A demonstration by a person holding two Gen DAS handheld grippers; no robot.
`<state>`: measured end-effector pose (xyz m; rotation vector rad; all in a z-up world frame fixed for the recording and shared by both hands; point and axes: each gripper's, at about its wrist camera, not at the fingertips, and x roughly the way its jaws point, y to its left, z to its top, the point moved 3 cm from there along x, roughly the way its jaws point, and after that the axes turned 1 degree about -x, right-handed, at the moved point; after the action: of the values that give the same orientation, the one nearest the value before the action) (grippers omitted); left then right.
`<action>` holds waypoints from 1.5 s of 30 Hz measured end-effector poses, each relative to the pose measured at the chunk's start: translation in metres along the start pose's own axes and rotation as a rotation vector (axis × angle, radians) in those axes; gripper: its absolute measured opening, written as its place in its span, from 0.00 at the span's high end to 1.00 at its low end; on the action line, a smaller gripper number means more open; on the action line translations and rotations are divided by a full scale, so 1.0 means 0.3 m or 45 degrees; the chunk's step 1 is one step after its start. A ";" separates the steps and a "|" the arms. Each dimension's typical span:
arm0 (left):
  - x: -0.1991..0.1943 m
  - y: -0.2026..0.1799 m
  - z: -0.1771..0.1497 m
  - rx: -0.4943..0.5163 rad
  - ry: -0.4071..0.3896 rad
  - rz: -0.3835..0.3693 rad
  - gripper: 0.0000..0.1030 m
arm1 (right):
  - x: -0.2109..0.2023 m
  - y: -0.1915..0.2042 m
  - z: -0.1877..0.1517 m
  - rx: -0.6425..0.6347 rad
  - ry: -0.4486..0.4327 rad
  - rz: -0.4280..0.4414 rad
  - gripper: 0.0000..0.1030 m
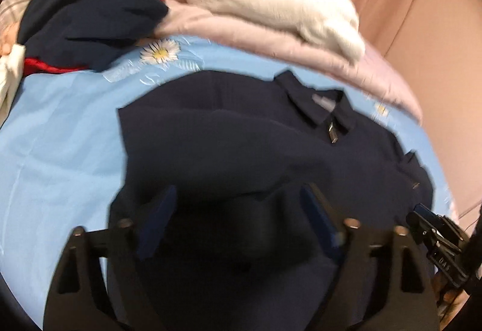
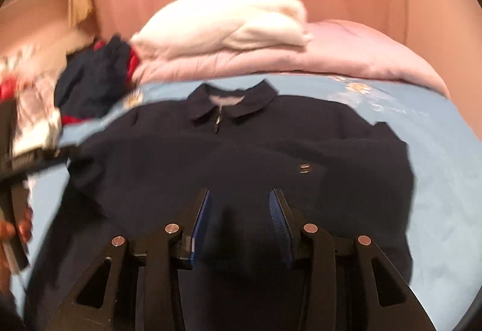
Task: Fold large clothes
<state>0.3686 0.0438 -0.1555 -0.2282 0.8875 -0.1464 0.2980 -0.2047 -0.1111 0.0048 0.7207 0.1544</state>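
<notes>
A navy jacket [image 2: 241, 150] lies spread on the blue sheet [image 2: 436, 180], collar [image 2: 232, 103] toward the pink quilt [image 2: 331, 63] and white pillow [image 2: 223, 23]. The left gripper [image 1: 238, 201] and right gripper [image 2: 239, 198] hover over its lower part, fingers spread, holding nothing. A rumpled dark pile [image 1: 90, 17] sits at the left.

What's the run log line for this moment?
navy jacket: flat on blue sheet | left gripper: open | right gripper: open
</notes>
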 end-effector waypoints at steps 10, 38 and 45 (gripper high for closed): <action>0.131 0.027 -0.079 0.097 0.126 0.084 0.32 | 0.130 -0.029 -0.098 -0.038 0.156 -0.105 0.63; -0.642 0.228 -0.853 -0.419 0.255 -0.423 0.02 | -0.571 -0.376 -0.703 0.607 0.276 0.225 0.37; -0.662 0.175 -0.911 -0.468 0.228 -0.571 0.01 | -0.565 -0.341 -0.773 0.740 0.234 0.418 0.34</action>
<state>0.0330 0.1011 -0.1866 -0.7676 1.0283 -0.4263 0.0345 -0.3414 -0.1800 0.6732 0.9253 0.2568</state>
